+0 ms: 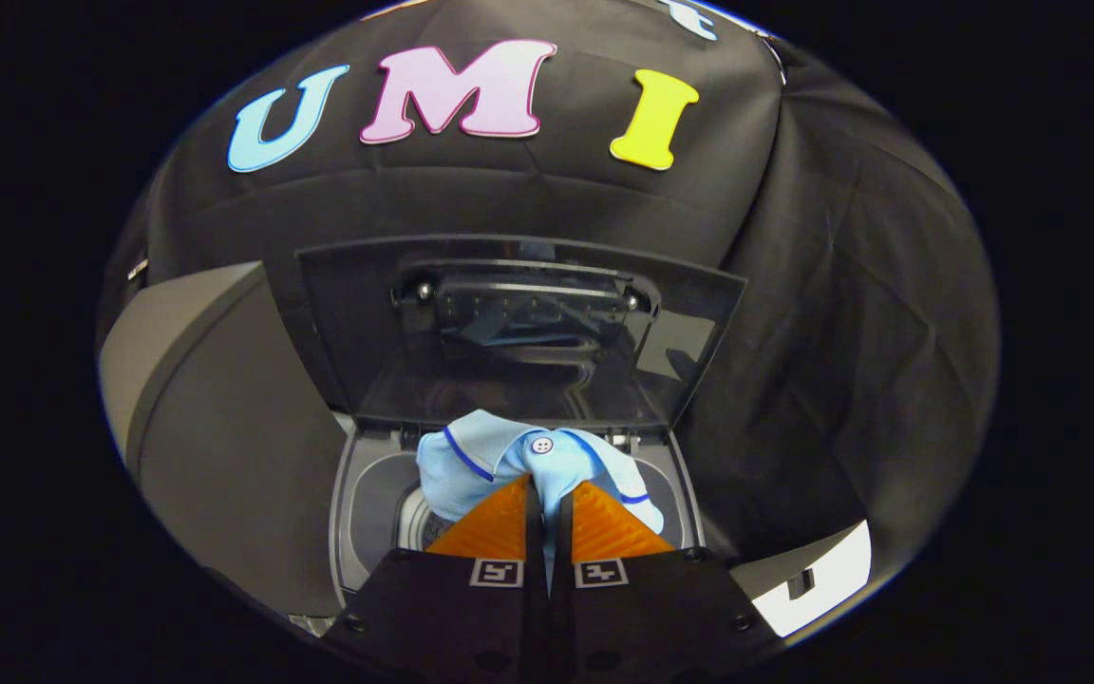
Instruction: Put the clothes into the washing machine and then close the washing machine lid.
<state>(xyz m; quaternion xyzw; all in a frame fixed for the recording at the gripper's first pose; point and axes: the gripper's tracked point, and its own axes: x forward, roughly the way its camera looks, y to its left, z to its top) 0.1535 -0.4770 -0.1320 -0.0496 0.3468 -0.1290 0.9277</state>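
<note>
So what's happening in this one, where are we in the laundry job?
A person's handheld gripper is shut on a light blue shirt, its fingers pinching the fabric near a white button. The shirt hangs over the open washing machine, just above the drum opening. The lid stands upright behind it, so the garment is not yet dropped in and the lid is not yet closed.

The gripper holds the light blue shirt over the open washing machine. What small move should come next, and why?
Probably lower it a little and then open the fingers. The gripper is shut on the light blue shirt, which hangs right above the drum opening of the washing machine, and the lid stands raised behind it. So the shirt should fall inside once released.
</note>
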